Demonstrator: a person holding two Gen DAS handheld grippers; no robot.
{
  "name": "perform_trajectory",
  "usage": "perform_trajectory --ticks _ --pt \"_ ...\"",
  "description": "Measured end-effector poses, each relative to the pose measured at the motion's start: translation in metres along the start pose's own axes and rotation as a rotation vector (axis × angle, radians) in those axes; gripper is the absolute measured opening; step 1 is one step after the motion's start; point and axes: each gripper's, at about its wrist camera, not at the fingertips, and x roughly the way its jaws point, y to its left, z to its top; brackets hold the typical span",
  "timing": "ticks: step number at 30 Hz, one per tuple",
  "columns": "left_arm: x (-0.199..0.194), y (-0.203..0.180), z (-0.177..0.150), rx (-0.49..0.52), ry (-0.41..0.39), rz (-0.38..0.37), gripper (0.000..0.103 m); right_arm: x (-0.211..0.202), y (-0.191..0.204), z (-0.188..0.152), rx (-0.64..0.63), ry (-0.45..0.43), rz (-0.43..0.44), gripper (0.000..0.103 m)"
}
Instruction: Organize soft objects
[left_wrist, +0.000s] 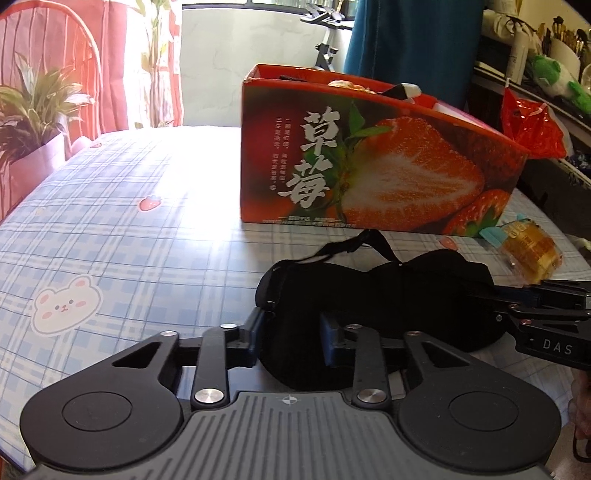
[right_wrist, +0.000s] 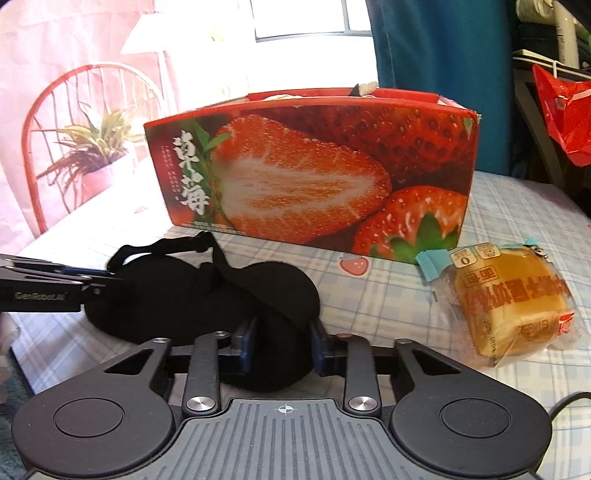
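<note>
On the plaid tablecloth (left_wrist: 110, 229) before a strawberry box (right_wrist: 310, 177), each hand-held gripper pinches the black eye mask (left_wrist: 388, 291)

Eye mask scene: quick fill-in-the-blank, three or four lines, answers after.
1. Both grippers are closed on the black ____, the left gripper at one end and the right gripper at the other.
2. The box behind it is printed with ____.
3. The wrapped bread lies on the ____ tablecloth.
4. The box's top is ____.

Answers: eye mask; strawberries; checked; open
</note>
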Motion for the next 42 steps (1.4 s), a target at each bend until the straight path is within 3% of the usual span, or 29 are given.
perform_trajectory --ticks 17,24,42 --pt "-0.009 -0.008 0.003 0.023 -0.054 -0.025 0.022 -0.014 -0.003 0.001 0.018 -0.076 0.022 0.021" --pt "-0.019 -0.014 0.015 0.046 -0.111 -0.045 0.021 -0.022 -0.009 0.008 0.032 -0.117 0.013 0.021" --pt "-0.053 -0.045 0.097 0.126 -0.314 -0.110 0.021 -0.060 -0.032 0.070 0.014 -0.302 -0.013 0.021"
